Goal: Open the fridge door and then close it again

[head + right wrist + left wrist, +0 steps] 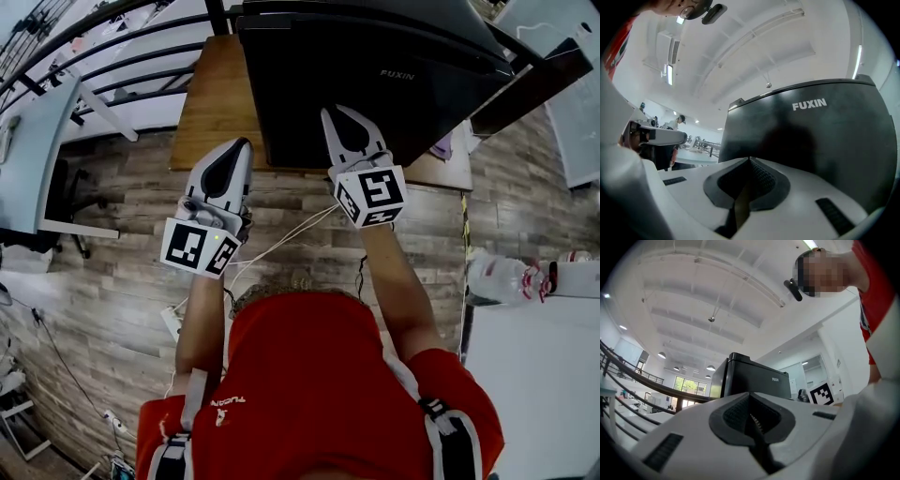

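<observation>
At far left a dark railing [103, 56] curves over a plank floor [112, 281]. The left gripper [241, 146] is held out just before the near edge of a wooden table [211, 103], left of the fridge and apart from it. Its jaws are pressed together with nothing between them, as the left gripper view shows. Its marker cube [199, 246] sits at the wrist end, above a bare forearm.

The black fridge [375, 84] stands on the table with its front, lettered FUXIN, towards the person, and its door looks closed.

The right gripper [330, 112] points at that front, near its left side. Its jaws are also closed and hold nothing. The right gripper view shows the door filling the space just ahead of the tips; whether they touch it cannot be told. Its marker cube [370, 195] is below, in line with the person's red shirt [309, 384].
</observation>
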Demonstrator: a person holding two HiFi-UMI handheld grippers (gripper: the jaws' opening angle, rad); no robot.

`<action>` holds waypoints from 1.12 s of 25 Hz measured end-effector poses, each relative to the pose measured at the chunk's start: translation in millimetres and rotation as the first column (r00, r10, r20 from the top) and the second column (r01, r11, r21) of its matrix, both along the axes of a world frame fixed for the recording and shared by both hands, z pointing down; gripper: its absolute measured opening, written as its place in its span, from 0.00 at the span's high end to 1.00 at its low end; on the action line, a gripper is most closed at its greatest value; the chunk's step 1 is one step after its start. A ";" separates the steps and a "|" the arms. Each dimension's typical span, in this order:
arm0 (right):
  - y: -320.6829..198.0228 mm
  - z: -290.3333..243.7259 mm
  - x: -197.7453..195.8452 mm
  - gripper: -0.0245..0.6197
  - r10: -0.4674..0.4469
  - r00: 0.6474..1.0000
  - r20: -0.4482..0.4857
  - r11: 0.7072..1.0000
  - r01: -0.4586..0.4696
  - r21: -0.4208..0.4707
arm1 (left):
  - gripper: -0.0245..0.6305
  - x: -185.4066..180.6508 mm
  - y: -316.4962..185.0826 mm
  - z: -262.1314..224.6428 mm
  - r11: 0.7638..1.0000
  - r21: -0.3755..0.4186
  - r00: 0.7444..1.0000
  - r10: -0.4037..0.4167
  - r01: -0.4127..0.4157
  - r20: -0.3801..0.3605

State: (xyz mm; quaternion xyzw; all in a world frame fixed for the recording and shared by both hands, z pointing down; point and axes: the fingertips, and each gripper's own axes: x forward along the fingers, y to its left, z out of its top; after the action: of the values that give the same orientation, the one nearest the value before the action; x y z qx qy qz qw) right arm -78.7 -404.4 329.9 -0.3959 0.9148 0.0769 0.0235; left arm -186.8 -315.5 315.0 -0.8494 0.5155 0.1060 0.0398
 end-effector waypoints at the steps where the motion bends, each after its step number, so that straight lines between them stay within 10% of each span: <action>1: -4.8 1.1 -0.3 0.92 0.009 1.000 -0.002 1.000 -0.009 -0.004 | 0.95 -0.3 -3.1 0.2 1.000 -0.001 1.000 0.007 -0.007 0.001; 14: -12.8 4.1 -3.7 0.92 0.062 0.998 -0.009 0.998 -0.062 -0.019 | 0.95 -4.2 -25.2 2.4 0.996 -0.022 0.996 0.088 -0.088 0.005; 28: 65.5 -7.2 -27.6 0.92 -0.166 0.986 0.012 0.986 0.166 0.003 | 0.95 8.2 -17.9 9.1 0.987 -0.030 0.987 0.158 -0.157 0.003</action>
State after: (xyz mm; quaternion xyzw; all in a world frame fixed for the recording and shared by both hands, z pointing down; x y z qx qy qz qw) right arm -106.4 -338.9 322.7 -0.3185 0.9444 0.0732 0.0360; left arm -178.7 -333.3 324.2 -0.8882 0.4482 0.0989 0.0197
